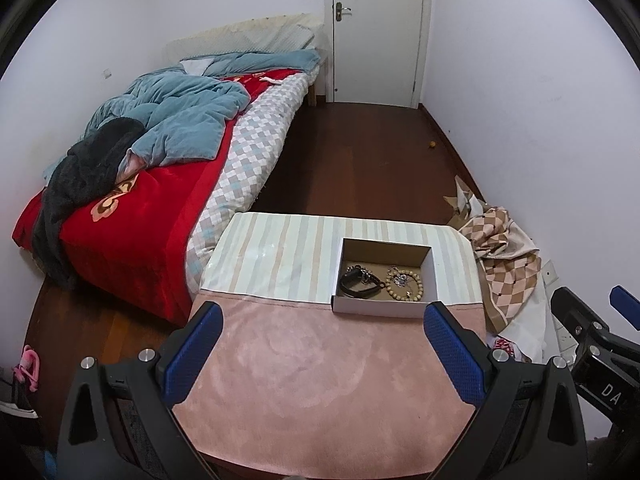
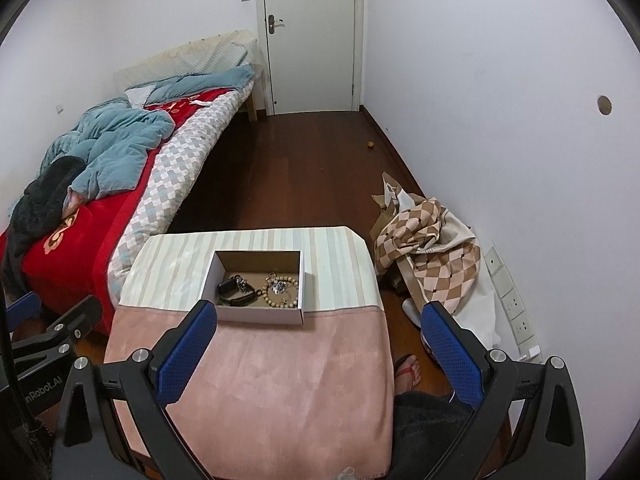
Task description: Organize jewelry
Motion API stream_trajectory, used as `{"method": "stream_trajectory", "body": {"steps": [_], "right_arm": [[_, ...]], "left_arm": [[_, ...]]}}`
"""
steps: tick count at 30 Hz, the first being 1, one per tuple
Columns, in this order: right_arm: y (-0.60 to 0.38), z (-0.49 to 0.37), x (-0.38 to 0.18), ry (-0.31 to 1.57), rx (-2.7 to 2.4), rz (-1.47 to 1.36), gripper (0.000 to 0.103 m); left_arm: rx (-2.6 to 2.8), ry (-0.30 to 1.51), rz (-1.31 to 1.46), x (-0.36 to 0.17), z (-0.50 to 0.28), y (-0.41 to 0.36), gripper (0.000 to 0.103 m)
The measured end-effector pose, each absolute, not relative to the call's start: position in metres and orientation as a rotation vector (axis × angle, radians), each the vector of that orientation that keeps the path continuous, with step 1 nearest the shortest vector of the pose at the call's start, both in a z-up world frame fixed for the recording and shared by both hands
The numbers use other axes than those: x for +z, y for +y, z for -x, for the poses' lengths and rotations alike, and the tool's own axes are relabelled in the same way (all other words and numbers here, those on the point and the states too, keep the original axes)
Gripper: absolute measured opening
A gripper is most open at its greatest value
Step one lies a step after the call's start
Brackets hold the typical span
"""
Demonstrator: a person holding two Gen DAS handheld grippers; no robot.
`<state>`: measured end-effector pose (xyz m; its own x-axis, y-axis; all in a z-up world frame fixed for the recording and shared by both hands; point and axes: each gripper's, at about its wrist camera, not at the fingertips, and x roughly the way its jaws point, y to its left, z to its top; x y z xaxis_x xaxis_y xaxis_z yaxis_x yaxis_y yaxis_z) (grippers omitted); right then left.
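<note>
Jewelry box (image 1: 383,280), sandaled foot (image 2: 408,372) only in right view

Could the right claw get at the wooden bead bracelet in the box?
Probably yes. The right claw is open, the box has no lid, and only bare pink cloth lies between it and the bead bracelet.

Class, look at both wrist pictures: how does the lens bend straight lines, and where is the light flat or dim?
Left wrist view: fisheye bows the table edges and the door frame, with black vignette at the corners; light is flat and soft, shadows faint. Right wrist view: same bowing; the cardboard box interior is dim, so the jewelry reads poorly; each open tool looms large near the lens.
</note>
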<state>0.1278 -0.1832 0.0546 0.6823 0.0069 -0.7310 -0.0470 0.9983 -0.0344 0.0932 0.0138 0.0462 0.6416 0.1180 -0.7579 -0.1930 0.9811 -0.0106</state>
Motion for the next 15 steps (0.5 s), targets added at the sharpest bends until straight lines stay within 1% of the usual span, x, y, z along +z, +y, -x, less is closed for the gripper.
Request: {"method": "stream_trajectory", "body": {"steps": [8, 15], "right_arm": [[-0.178, -0.164, 0.038, 0.867, 0.033, 0.048, 0.103], [-0.175, -0.18, 0.024, 0.905, 0.024, 0.055, 0.103]], "left_arm": [[0.187, 0.902, 0.085, 0.033, -0.123, 0.018, 0.103], [0.178, 0.929, 0.079, 0.025, -0.137, 0.016, 0.103]]}}
